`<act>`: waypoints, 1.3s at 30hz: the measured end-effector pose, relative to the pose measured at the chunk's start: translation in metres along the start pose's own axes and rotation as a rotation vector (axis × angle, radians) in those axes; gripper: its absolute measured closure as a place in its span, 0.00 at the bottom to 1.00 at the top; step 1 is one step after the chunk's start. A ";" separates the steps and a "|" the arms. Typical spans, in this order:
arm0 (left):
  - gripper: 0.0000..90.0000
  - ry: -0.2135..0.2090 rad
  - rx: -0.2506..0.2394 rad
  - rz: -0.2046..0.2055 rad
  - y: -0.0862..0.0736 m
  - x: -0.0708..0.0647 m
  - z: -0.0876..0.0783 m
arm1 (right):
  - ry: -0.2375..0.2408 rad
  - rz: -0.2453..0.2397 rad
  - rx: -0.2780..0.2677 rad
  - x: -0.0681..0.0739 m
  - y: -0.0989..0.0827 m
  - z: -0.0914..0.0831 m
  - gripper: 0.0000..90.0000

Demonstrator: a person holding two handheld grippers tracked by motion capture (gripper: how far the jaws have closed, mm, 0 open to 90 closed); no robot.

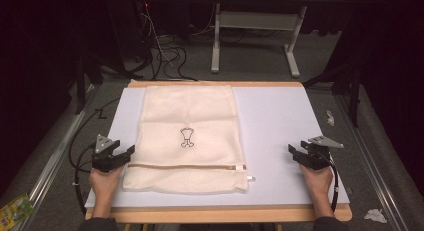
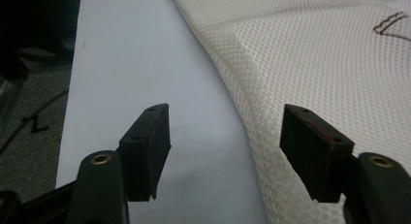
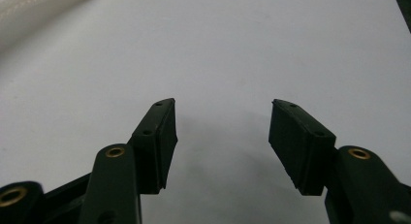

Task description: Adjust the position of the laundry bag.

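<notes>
A: What is the left gripper (image 1: 131, 150) doing?

B: Its jaws stand apart with nothing between them. In the left gripper view its right pad hangs over the edge of the mesh laundry bag (image 2: 320, 64), while the left pad is above the bare white table mat (image 2: 126, 54).

A: And the right gripper (image 1: 291, 148)?

B: Its jaws are spread too, empty, over bare mat. The bag is well off to its left, showing as a pale corner at the top left of the right gripper view (image 3: 34, 8).

A: How does the bag lie?

B: Flat between the two grippers, just beside the left one. Its zipper (image 1: 185, 166) runs across level with the left gripper's tips, and the zipper pull (image 1: 250, 179) sticks out on the side facing the right gripper. A small black emblem (image 1: 187, 137) sits farther up the bag.
</notes>
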State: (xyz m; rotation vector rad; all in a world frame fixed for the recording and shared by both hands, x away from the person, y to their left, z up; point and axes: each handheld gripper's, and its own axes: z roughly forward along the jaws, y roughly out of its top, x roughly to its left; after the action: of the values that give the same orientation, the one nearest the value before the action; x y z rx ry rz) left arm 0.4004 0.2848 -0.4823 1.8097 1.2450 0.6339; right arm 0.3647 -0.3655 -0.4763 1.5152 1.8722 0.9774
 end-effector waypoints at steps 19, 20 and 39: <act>0.39 -0.079 0.024 -0.044 0.013 -0.002 -0.007 | 0.085 0.041 -0.042 0.005 0.004 -0.009 0.51; 0.39 -0.079 0.024 -0.044 0.013 -0.002 -0.007 | 0.083 0.035 -0.049 0.007 0.004 -0.009 0.51; 0.37 -0.113 0.126 -0.021 0.023 -0.018 0.003 | 0.234 -0.021 -0.024 0.055 0.025 -0.001 0.56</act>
State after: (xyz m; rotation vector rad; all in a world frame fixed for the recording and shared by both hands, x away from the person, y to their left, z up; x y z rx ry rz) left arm 0.4080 0.2632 -0.4634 1.9054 1.2498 0.4433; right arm 0.3665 -0.3098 -0.4536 1.4147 2.0229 1.2069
